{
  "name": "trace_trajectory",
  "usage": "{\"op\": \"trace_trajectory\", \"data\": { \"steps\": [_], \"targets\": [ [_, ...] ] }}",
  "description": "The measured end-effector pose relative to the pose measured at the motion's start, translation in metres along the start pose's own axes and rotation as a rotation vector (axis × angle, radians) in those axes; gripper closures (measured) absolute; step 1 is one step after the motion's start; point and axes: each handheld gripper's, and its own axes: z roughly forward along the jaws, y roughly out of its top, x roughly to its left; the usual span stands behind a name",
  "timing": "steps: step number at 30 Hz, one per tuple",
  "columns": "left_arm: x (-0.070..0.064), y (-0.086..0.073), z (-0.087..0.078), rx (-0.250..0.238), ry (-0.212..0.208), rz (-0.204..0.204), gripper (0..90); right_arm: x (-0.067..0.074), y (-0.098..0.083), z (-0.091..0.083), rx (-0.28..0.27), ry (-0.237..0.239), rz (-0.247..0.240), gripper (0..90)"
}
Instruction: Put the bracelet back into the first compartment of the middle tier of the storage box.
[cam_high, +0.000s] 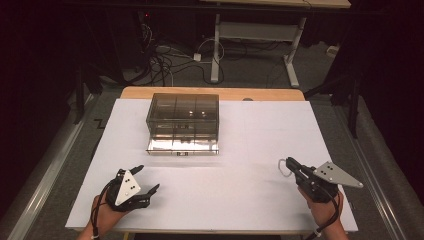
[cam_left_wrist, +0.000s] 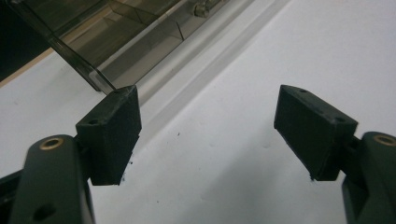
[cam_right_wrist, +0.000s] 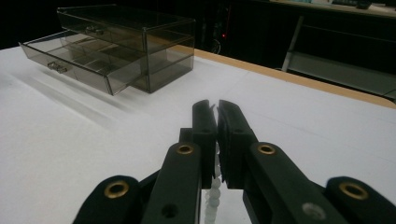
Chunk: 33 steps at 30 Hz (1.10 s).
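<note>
A smoky clear drawer box (cam_high: 183, 112) stands at the back of the white table, its bottom drawer (cam_high: 183, 146) pulled out toward me. My left gripper (cam_high: 147, 178) hovers at the front left, open, nothing between its fingers; in the left gripper view (cam_left_wrist: 208, 126) the drawer's corner (cam_left_wrist: 100, 77) lies just beyond the left jaw. At the front right, my right gripper (cam_high: 291, 162) is shut on a string of pale beads (cam_high: 283, 167) that loops off its tip. In the right gripper view the beads (cam_right_wrist: 215, 186) hang between the closed jaws (cam_right_wrist: 217, 116), and the box (cam_right_wrist: 126, 32) sits far left.
White paper (cam_high: 240, 140) covers the table, with a wooden edge (cam_high: 210, 93) at the back. Beyond it are cables on the floor (cam_high: 165, 60) and the legs of another desk (cam_high: 216, 45). Dark floor drops off on both sides.
</note>
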Motion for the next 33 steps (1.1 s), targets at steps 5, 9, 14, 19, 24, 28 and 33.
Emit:
{"op": "trace_trajectory", "data": {
  "steps": [5,9,14,19,24,28,33],
  "targets": [
    [0.001,-0.003,-0.006,-0.002,0.015,-0.007,22.9,0.008,0.006,0.005,-0.003,0.018,-0.021,87.4],
    [0.001,-0.004,-0.006,0.007,0.024,-0.008,23.0,0.015,0.014,0.011,-0.006,0.028,-0.049,87.4],
    [0.001,-0.002,-0.007,0.005,0.029,-0.008,22.9,0.022,0.024,0.015,-0.004,0.049,-0.08,87.4],
    [0.0,-0.002,-0.005,0.012,0.024,0.003,22.9,0.024,0.039,0.023,0.011,0.068,-0.143,87.4],
    [0.0,-0.003,-0.005,0.014,0.021,-0.005,22.9,0.028,0.054,0.031,-0.003,0.095,-0.172,87.4],
    [0.0,-0.003,-0.004,0.017,0.021,-0.004,22.9,0.03,0.062,0.039,0.0,0.11,-0.187,87.4],
    [0.0,-0.003,-0.003,0.022,0.017,-0.003,22.9,0.032,0.073,0.051,0.003,0.156,-0.192,87.4]
  ]
}}
